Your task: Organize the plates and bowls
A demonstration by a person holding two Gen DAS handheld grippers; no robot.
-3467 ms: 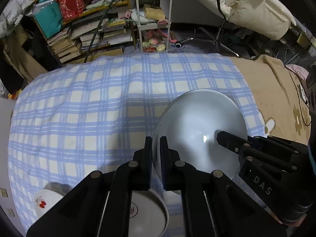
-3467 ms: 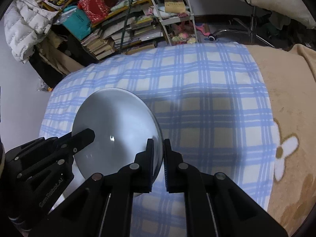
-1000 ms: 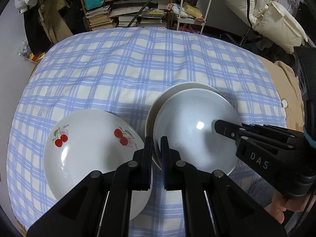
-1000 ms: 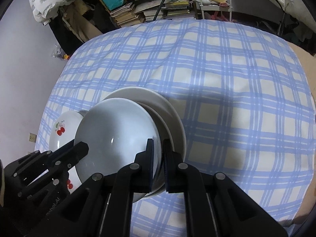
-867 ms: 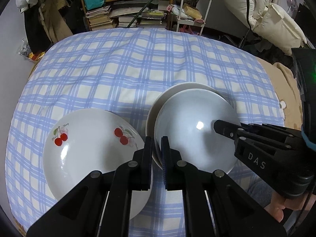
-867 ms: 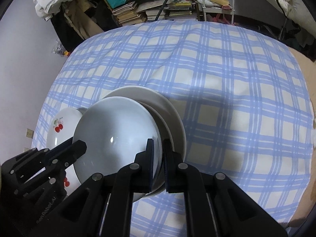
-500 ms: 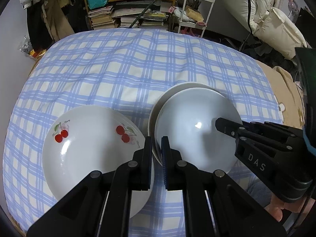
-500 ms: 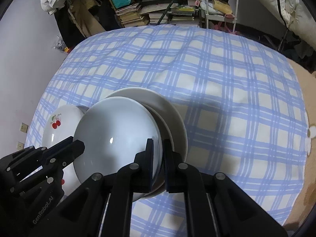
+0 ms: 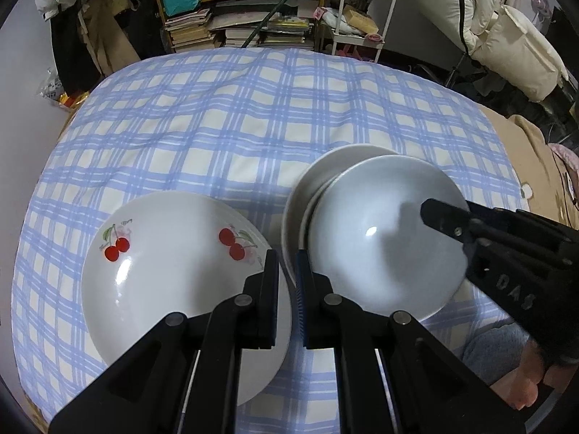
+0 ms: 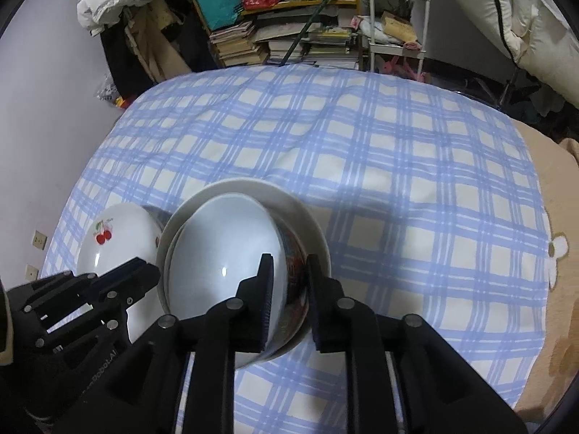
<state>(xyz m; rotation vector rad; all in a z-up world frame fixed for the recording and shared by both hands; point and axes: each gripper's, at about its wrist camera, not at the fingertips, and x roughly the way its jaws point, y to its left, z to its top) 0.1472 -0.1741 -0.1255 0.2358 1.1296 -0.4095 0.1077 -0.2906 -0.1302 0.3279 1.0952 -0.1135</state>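
A pale grey bowl (image 9: 380,246) (image 10: 224,253) sits nested in a larger white bowl (image 9: 325,161) (image 10: 296,209) on the blue plaid cloth. My left gripper (image 9: 287,267) is shut on the grey bowl's left rim. My right gripper (image 10: 287,271) has its jaws parted around the bowl's right rim, no longer pinching it. A white plate with red cherries (image 9: 170,256) (image 10: 119,238) lies just left of the bowls.
The plaid cloth (image 9: 253,108) covers a bed, with a tan blanket (image 10: 557,217) to the right. Beyond the far edge are stacked books (image 9: 235,32), a white trolley (image 9: 362,11) and hanging clothes. A wall is at the left.
The grey bowl was carried from the right and lowered into the white bowl. In the last half second my right gripper's jaws opened off its rim; the left stayed shut.
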